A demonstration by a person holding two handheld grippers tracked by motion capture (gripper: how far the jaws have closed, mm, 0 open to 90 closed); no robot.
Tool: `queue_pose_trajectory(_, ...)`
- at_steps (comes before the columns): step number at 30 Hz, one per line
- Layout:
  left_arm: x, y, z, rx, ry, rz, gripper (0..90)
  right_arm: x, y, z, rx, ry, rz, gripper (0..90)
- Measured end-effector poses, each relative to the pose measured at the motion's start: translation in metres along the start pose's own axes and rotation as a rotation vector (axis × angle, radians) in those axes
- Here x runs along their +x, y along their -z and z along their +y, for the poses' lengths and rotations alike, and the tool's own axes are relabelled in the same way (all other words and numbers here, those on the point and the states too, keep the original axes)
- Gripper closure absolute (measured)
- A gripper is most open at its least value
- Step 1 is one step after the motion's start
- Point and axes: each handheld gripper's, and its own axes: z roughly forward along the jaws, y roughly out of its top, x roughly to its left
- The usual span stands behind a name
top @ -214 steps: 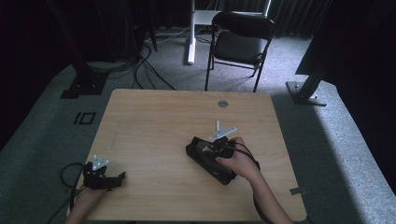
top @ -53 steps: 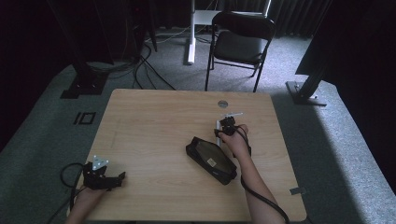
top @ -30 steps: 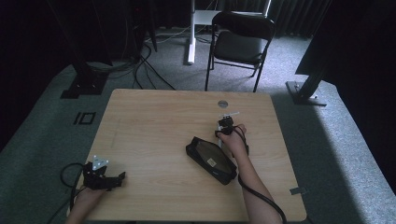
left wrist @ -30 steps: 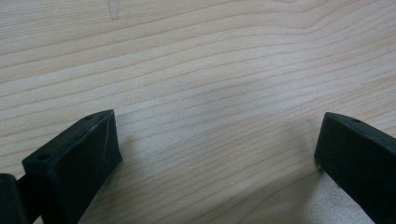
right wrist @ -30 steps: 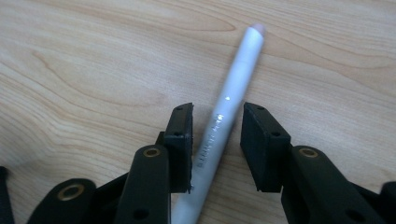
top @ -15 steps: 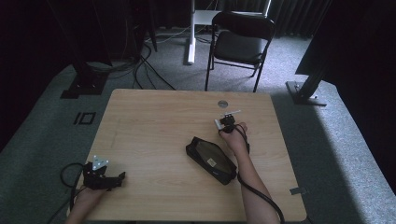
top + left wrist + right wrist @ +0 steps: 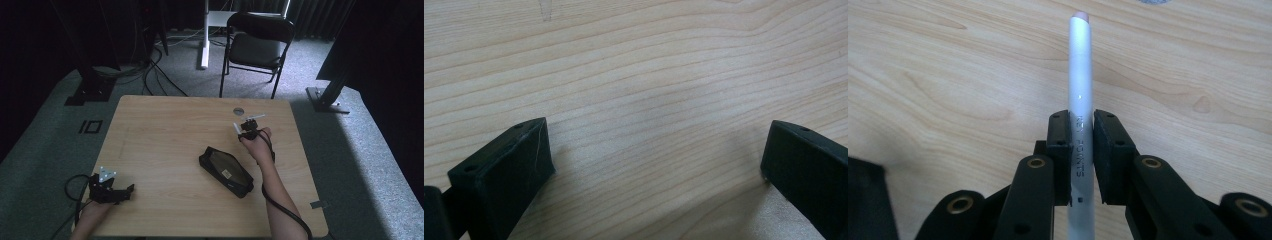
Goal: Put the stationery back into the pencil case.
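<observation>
right gripper (image 7: 1081,150): jaws pinched on pen (image 7: 1080,95), pads tight on its barrel
pen: white, held over table (image 7: 165,130), near far right part, past case (image 7: 226,170)
left gripper (image 7: 111,189): jaws spread wide, nothing between, at near left table edge
case: black, mid-table

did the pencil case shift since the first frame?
Yes. The pencil case now lies nearer the table's front edge, clear of the right claw.
</observation>
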Motion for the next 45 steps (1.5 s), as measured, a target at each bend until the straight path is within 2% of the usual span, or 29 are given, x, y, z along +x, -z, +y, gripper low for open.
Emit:
queue_pose_trajectory(12,0.0,0.0,0.0,0.0,0.0,0.0,0.3,0.005,0.023,0.004,-0.031,0.027,0.037,78.5)
queue_pose_trajectory(22,0.0,0.0,0.0,0.0,0.0,0.0,0.3,0.012,0.041,0.005,-0.063,0.071,0.066,78.5)
queue_pose_trajectory(30,0.0,0.0,0.0,0.002,-0.001,-0.001,0.4,0.017,0.06,0.004,-0.105,0.094,0.101,78.5)
queue_pose_trajectory(39,0.0,0.0,0.0,0.002,-0.001,-0.001,0.3,0.027,0.077,0.001,-0.146,0.124,0.145,78.6)
queue_pose_trajectory(45,0.0,0.0,0.0,0.002,-0.001,-0.001,0.3,0.036,0.09,-0.005,-0.165,0.167,0.162,78.5)
